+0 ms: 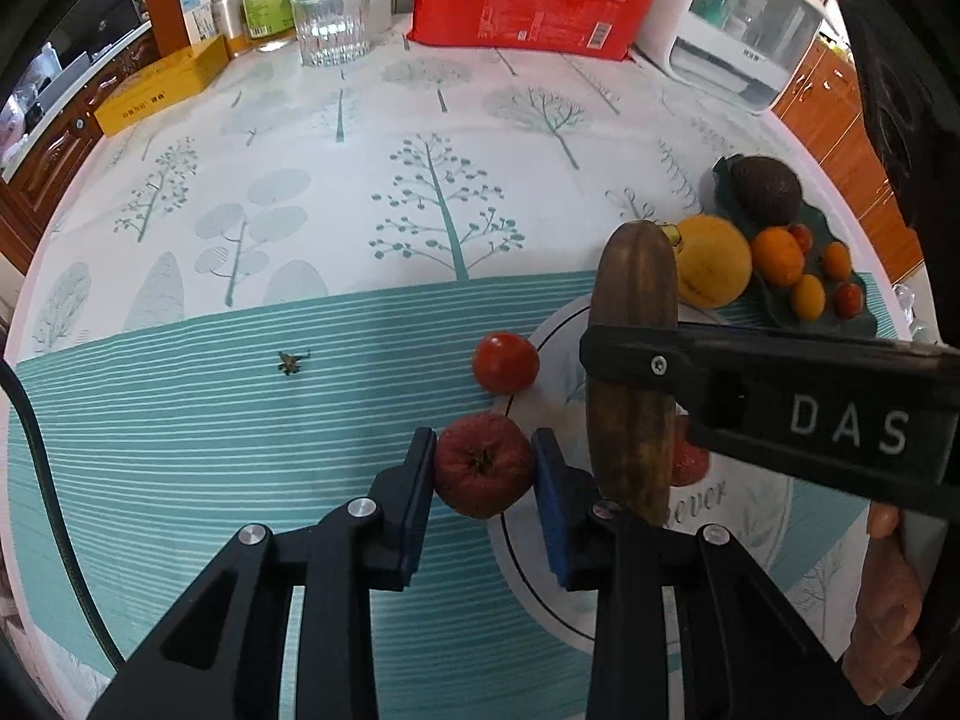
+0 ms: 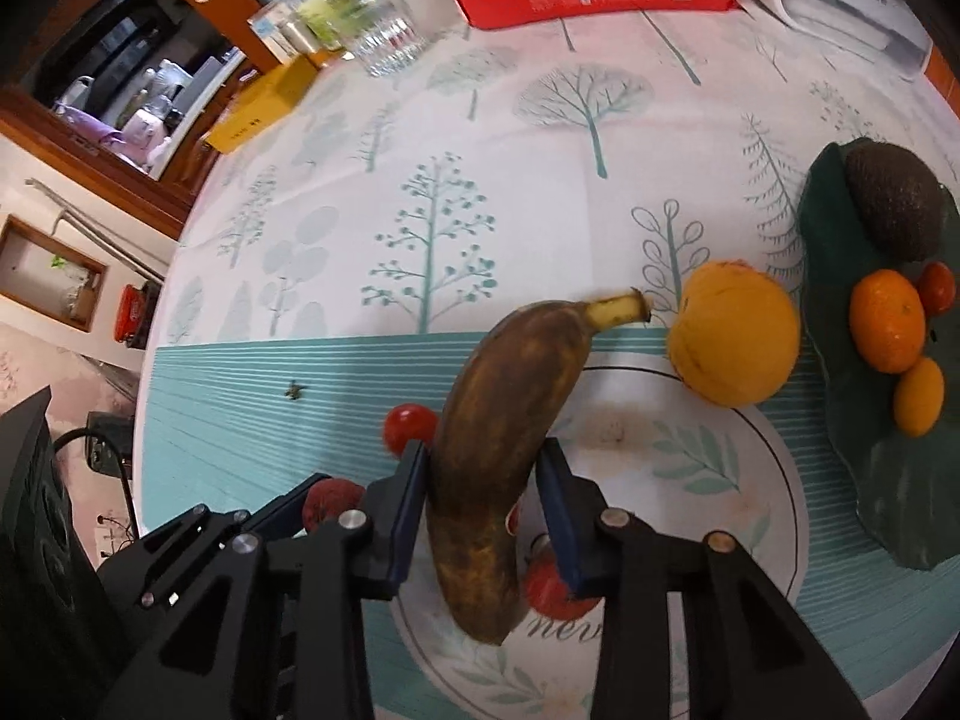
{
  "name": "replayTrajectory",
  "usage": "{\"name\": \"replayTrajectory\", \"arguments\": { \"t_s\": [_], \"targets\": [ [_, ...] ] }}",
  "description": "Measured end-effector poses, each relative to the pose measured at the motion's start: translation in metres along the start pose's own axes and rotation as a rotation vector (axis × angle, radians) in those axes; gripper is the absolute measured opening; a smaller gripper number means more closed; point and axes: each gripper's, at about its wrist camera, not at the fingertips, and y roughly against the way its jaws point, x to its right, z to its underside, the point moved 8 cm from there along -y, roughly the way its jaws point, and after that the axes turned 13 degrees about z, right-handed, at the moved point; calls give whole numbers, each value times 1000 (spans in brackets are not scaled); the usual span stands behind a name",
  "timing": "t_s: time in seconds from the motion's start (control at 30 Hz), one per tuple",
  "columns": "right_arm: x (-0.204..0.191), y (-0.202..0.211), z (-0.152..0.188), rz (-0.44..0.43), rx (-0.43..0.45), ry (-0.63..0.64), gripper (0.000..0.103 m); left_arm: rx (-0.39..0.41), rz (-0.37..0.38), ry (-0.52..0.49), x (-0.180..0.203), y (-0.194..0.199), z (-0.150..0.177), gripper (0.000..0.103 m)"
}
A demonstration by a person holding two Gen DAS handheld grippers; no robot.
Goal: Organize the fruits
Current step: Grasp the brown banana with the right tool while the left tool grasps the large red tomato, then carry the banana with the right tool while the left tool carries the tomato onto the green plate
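left claw clamps red fruit | right claw grips banana | tomato just beyond

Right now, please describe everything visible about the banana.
The banana is overripe: its peel is mostly dark brown, and only the stub of stem remains yellow. It is whole and curved, with the stem pointing away from the camera. The right gripper is closed on its middle, above the white round mat. Whether its lower end rests on the mat is unclear.
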Motion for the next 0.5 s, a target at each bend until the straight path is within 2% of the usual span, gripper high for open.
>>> {"name": "replayTrajectory", "arguments": {
  "t_s": [0.5],
  "targets": [
    [15, 68, 20, -81, 136, -34, 34, 59, -8, -55, 35, 48, 5, 30]
  ]
}}
